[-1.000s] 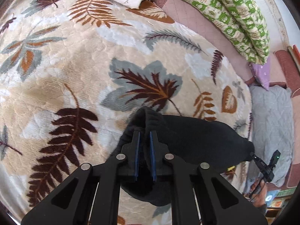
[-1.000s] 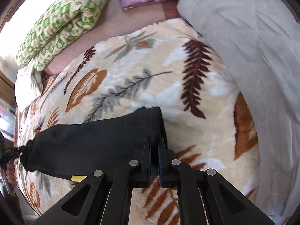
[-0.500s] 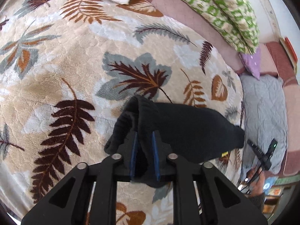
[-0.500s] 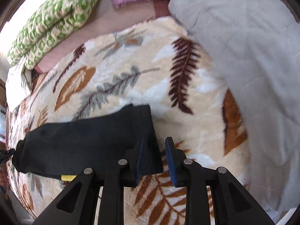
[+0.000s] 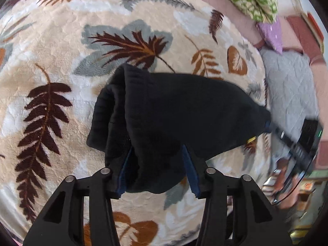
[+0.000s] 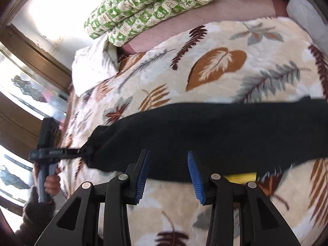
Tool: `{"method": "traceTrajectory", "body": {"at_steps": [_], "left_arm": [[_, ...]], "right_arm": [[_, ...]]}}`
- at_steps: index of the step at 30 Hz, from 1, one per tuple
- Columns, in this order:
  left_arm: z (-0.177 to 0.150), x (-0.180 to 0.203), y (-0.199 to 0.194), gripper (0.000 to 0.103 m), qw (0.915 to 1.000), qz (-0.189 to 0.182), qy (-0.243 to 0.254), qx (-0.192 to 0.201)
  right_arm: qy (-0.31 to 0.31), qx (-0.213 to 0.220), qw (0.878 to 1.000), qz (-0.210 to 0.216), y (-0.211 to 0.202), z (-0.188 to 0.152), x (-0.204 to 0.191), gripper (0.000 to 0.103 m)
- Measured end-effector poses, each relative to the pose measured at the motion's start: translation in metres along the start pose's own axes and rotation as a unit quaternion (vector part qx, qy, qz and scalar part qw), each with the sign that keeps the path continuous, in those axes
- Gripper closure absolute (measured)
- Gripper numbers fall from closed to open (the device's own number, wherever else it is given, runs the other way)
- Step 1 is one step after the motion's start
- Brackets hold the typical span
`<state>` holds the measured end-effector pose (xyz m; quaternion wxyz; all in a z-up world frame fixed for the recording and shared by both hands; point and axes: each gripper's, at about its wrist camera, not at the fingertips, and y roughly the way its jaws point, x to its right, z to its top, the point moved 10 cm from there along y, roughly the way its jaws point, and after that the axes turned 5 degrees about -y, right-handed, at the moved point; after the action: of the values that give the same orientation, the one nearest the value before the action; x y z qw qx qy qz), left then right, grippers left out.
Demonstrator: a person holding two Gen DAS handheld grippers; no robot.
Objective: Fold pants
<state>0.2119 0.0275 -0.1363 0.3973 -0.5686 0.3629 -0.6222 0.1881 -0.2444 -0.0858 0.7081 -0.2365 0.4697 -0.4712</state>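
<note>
Black pants [image 5: 184, 110] lie folded in long strip on leaf-print blanket [image 5: 61, 65] on bed. Left claw [image 5: 156, 170] released, jaws spread astride cuff end, cloth between, ungripped. Right claw [image 6: 168, 174] released, hovers near middle edge. We judge: back out straight, no snagging, check layers stacked even.

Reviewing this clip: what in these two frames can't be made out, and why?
- Black pants, right wrist view: right end cut off by the frame edge.
- Yellow tag: mostly under the pants, unreadable.
- Right hand-held gripper, left wrist view: motion-blurred at the edge, so its state is unreadable there.
- Left hand-held gripper: pants fill the gap between the open fingers; contact unclear.
- Fold count of the pants: layers hidden.
</note>
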Motion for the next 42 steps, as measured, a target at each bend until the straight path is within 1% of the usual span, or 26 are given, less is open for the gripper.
{"method": "traceTrajectory", "body": {"at_steps": [1, 2, 4, 7, 8, 13, 14, 16, 17, 19, 21, 22, 23, 24, 26, 28, 29, 30, 32, 33, 34, 35, 36, 39, 42], "left_arm": [[-0.001, 0.0, 0.002, 0.082, 0.9998, 0.012, 0.015, 0.007], [-0.003, -0.001, 0.003, 0.085, 0.9993, 0.023, 0.026, 0.01], [-0.003, -0.003, 0.002, 0.089, 0.9987, 0.031, 0.036, 0.02], [-0.002, -0.005, -0.001, 0.089, 0.9975, 0.039, 0.053, 0.023], [-0.002, -0.008, -0.001, 0.089, 0.9977, 0.038, 0.053, 0.021], [-0.006, -0.011, 0.0, 0.089, 0.9975, 0.042, 0.054, 0.016], [-0.006, -0.012, 0.001, 0.089, 0.9974, 0.043, 0.056, 0.016], [-0.007, -0.013, 0.003, 0.089, 0.9973, 0.045, 0.056, 0.015], [-0.008, -0.014, 0.002, 0.089, 0.9974, 0.044, 0.056, 0.015], [-0.009, -0.014, 0.001, 0.089, 0.9971, 0.043, 0.061, 0.012], [-0.01, -0.014, 0.002, 0.089, 0.9963, 0.049, 0.07, 0.013], [-0.01, -0.014, 0.003, 0.089, 0.9959, 0.052, 0.073, 0.012], [-0.009, -0.013, 0.005, 0.089, 0.9959, 0.053, 0.073, 0.012], [-0.009, -0.013, 0.006, 0.089, 0.9961, 0.051, 0.072, 0.011], [-0.007, -0.013, 0.006, 0.089, 0.9965, 0.044, 0.07, 0.012], [-0.005, -0.013, 0.007, 0.089, 0.9971, 0.037, 0.066, 0.008], [-0.005, -0.013, 0.008, 0.089, 0.9975, 0.032, 0.063, 0.005], [-0.005, -0.012, 0.009, 0.089, 0.9978, 0.026, 0.062, 0.002], [-0.005, -0.013, 0.01, 0.089, 0.9978, 0.027, 0.06, 0.004], [-0.005, -0.013, 0.01, 0.089, 0.9978, 0.028, 0.06, 0.006], [-0.005, -0.013, 0.01, 0.089, 0.9978, 0.029, 0.058, 0.007], [-0.004, -0.014, 0.01, 0.089, 0.998, 0.031, 0.055, 0.007], [-0.003, -0.014, 0.009, 0.089, 0.9982, 0.03, 0.05, 0.008], [-0.001, -0.011, 0.005, 0.089, 0.9981, 0.033, 0.051, 0.013], [0.003, -0.01, 0.0, 0.089, 0.9968, 0.05, 0.056, 0.027]], "right_arm": [[-0.005, -0.003, 1.0, -0.018, 0.003, 0.005, 0.003, 0.062], [-0.011, -0.008, 0.999, -0.03, 0.007, 0.011, 0.007, 0.062], [-0.028, -0.015, 0.998, -0.051, 0.014, 0.025, 0.011, 0.062], [-0.047, -0.019, 0.997, -0.063, 0.022, 0.044, 0.018, 0.061], [-0.052, -0.027, 0.997, -0.058, 0.029, 0.048, 0.016, 0.057], [-0.122, -0.071, 0.988, -0.061, 0.077, 0.07, -0.007, 0.057], [-0.135, -0.077, 0.986, -0.065, 0.084, 0.07, -0.01, 0.059], [-0.165, -0.092, 0.978, -0.092, 0.102, 0.071, -0.012, 0.059], [-0.173, -0.107, 0.975, -0.095, 0.11, 0.068, -0.013, 0.058], [-0.192, -0.148, 0.967, -0.075, 0.12, 0.052, -0.019, 0.06], [-0.247, -0.169, 0.952, -0.067, 0.12, 0.035, -0.03, 0.06], [-0.281, -0.178, 0.941, -0.067, 0.119, 0.027, -0.035, 0.06], [-0.295, -0.178, 0.936, -0.07, 0.118, 0.026, -0.036, 0.059], [-0.298, -0.173, 0.936, -0.074, 0.118, 0.029, -0.036, 0.059], [-0.283, -0.164, 0.943, -0.066, 0.119, 0.039, -0.037, 0.059], [-0.276, -0.158, 0.946, -0.057, 0.124, 0.048, -0.039, 0.059], [-0.278, -0.163, 0.945, -0.059, 0.128, 0.049, -0.039, 0.059], [-0.284, -0.174, 0.94, -0.068, 0.134, 0.048, -0.038, 0.059], [-0.297, -0.201, 0.93, -0.08, 0.146, 0.041, -0.038, 0.058], [-0.302, -0.206, 0.927, -0.083, 0.148, 0.039, -0.039, 0.059], [-0.309, -0.203, 0.925, -0.083, 0.148, 0.039, -0.041, 0.066], [-0.318, -0.198, 0.923, -0.084, 0.146, 0.039, -0.044, 0.083], [-0.325, -0.195, 0.921, -0.094, 0.145, 0.04, -0.044, 0.088], [-0.327, -0.175, 0.922, -0.109, 0.135, 0.048, -0.046, 0.098], [-0.316, -0.118, 0.935, -0.11, 0.114, 0.075, -0.057, 0.098]]}}
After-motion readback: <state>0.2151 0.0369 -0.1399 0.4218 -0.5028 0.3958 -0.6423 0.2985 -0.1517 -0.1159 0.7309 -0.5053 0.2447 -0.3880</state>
